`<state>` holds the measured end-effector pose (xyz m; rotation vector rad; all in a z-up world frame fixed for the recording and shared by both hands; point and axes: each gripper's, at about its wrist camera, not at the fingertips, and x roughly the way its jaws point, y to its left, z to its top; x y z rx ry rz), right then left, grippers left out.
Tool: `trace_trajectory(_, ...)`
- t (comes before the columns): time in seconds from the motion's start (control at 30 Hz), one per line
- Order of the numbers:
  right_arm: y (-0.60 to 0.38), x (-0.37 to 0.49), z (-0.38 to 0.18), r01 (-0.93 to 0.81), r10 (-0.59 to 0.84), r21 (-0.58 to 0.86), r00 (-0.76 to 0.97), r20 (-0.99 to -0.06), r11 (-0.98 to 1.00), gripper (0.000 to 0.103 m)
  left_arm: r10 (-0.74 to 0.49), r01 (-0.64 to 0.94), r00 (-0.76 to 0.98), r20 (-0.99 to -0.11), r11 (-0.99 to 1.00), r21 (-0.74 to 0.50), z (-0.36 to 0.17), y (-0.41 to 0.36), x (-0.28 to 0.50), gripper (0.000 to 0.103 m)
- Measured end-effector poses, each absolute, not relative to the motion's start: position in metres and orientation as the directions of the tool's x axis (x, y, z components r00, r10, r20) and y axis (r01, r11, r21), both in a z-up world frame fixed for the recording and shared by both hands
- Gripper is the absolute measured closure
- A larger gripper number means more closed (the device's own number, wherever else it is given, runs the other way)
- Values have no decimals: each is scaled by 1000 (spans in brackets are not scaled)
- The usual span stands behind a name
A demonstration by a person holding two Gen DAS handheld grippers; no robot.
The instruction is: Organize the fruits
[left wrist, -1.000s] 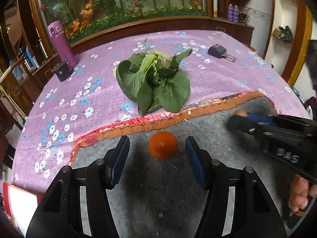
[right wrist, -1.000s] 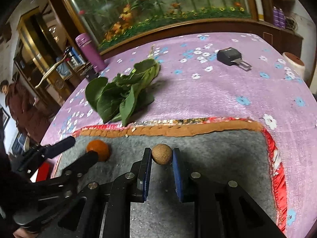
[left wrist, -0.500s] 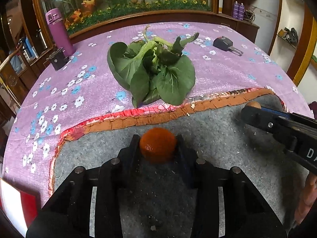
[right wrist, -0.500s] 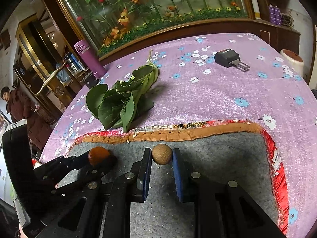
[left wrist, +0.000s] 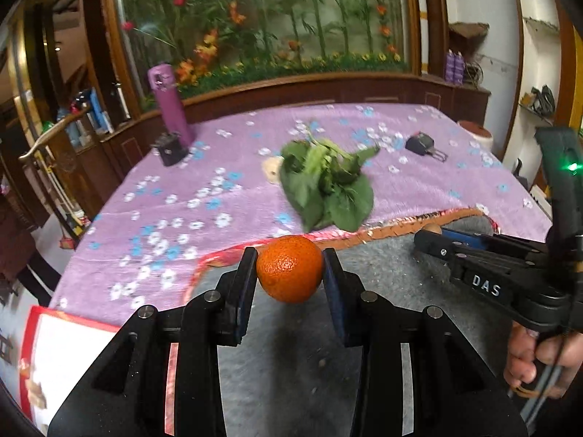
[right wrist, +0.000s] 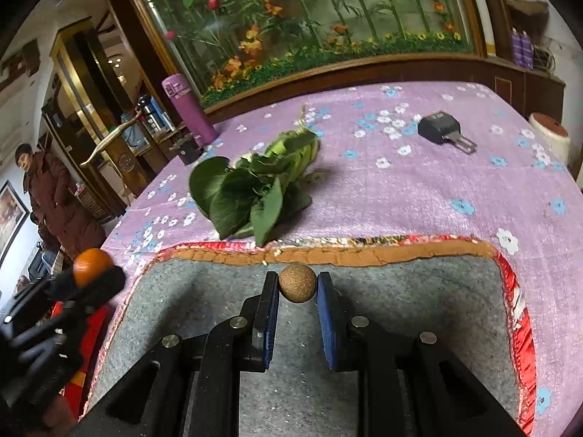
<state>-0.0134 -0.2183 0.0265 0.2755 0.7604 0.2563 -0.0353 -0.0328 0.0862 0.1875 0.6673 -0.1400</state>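
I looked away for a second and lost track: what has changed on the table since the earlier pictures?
The left gripper closed on the orange, which had sat free on the grey mat, and lifted it. The right gripper stayed clamped on the small brown fruit. The leafy greens, purple bottle and black key fob lie as before.

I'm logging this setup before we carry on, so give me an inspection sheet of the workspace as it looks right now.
Surface: purple flowered cloth with a grey felt mat on the near part.
Job's things: orange; small brown round fruit.
Clutter: leafy greens, purple bottle, small black box, black key fob.
Grippers: left gripper shut on the orange, held clear of the mat; right gripper shut on the brown fruit.
Cables: nothing seen on the table.
Surroundings: flower mural, wooden cabinets, a person in a dark coat standing by.
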Motion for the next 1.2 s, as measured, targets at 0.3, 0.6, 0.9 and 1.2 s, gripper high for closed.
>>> trace_trajectory(0.3, -210, -24, 31, -165, 331, 320, 742, -583, 933, 83, -53, 136, 811, -583, 986, 100, 110, -3, -66, 68)
trace_trajectory(0.6, -197, -34, 32, -180, 329, 302, 757, -565, 936, 83, -50, 113, 828, -559, 990, 79, 118, 17, -87, 68)
trace_trajectory(0.9, -194, -43, 36, -177, 310, 280, 775, -551, 943, 83, -65, 115, 827, -559, 992, 54, 119, 25, -95, 68)
trace_trajectory(1.2, -187, -49, 38, -190, 303, 255, 783, -543, 948, 83, -73, 110, 825, -561, 993, 33, 117, 34, -101, 68)
